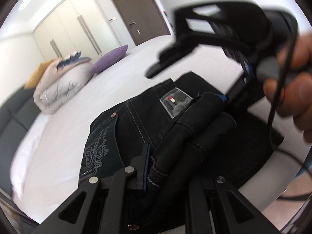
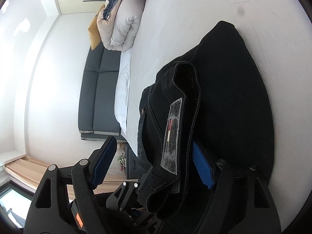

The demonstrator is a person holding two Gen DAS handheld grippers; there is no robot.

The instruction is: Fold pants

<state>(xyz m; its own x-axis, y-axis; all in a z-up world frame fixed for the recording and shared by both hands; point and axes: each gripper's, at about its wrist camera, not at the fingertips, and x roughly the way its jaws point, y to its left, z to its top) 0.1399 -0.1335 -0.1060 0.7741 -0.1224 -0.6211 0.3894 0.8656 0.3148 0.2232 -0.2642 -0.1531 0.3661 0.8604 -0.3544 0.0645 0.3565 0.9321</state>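
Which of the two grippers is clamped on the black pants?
The left gripper: its fingers pinch the rolled hem of the pants. The right gripper stands open.

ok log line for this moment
left gripper: shut on pants | right gripper: open, pants between jaws | pants on bed
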